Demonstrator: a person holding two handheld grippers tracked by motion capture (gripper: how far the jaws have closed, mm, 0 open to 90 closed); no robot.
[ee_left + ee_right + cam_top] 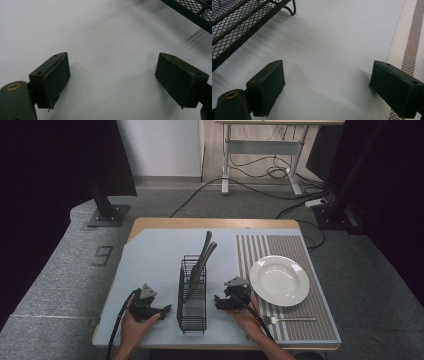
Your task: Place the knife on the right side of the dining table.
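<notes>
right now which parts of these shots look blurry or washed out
High view: sharp table, dark corners, soft sheen on the white plate. Left gripper view: black mesh rack and its shadow are streaked, while the left claw is crisp. Right gripper view: the rack's shadow smears, and the striped placemat is sharp.

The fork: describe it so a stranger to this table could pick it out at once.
Start at the striped placemat on the right side of the table, where a white plate sits. Below the plate, near the mat's front edge, the fork lies flat, tines pointing left toward the right gripper. Unlike the utensils standing in the black wire caddy, it lies alone on the mat.
</notes>
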